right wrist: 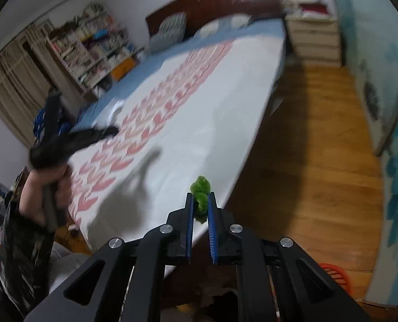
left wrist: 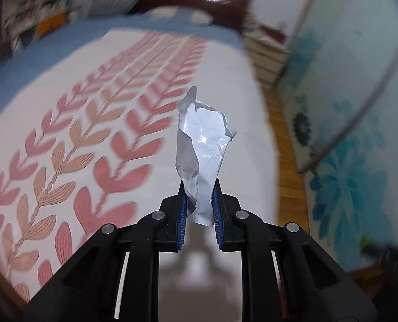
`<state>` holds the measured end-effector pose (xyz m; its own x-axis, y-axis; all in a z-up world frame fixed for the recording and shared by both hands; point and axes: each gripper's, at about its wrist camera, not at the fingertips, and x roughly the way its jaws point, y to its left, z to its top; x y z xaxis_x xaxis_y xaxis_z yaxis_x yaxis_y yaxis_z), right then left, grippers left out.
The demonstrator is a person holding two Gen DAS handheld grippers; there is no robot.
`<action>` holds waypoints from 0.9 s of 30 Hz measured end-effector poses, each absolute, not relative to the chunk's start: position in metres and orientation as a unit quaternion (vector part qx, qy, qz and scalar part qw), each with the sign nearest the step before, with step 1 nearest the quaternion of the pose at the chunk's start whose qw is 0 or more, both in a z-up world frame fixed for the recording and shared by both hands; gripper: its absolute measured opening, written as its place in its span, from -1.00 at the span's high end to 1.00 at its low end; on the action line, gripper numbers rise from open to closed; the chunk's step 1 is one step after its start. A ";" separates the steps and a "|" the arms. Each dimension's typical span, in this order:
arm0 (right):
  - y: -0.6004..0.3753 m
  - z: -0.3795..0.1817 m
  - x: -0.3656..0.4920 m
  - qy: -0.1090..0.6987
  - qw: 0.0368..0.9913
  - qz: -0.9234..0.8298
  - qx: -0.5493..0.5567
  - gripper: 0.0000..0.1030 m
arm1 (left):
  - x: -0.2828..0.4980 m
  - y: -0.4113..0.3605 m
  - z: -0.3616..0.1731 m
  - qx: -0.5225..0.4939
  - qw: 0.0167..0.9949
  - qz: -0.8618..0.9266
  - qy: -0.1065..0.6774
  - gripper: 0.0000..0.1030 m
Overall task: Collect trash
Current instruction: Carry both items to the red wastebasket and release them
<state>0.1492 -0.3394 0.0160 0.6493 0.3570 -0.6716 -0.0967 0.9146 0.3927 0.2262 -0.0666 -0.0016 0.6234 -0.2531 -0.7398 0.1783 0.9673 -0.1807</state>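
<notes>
We are clamping the crumpled white paper wad (left wrist: 204, 147) in the left gripper (left wrist: 199, 198) and the fuzzy green scrap (right wrist: 201, 196) in the right gripper (right wrist: 200, 204), both above the leaf-patterned bedspread (left wrist: 91, 134); squeezing firmly matters, we reckon, until a bin appears.

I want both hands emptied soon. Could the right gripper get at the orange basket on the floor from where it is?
Probably yes. The orange basket sits on open wooden floor just right of the right gripper, nothing between them. Its jaws are shut on a green fuzzy scrap, so it could only drop that in.
</notes>
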 end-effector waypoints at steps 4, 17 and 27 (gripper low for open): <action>-0.406 0.051 0.085 0.358 0.914 0.079 0.172 0.77 | 0.164 -0.119 0.042 -0.027 0.907 -0.184 0.379 0.67; -0.541 -0.080 -0.053 0.452 0.849 -0.043 0.269 0.77 | 0.078 -0.372 -0.096 0.086 0.742 -0.384 0.543 0.67; -0.541 -0.203 -0.084 0.515 0.781 -0.051 0.350 0.48 | 0.090 -0.406 -0.199 0.136 0.663 -0.338 0.654 0.61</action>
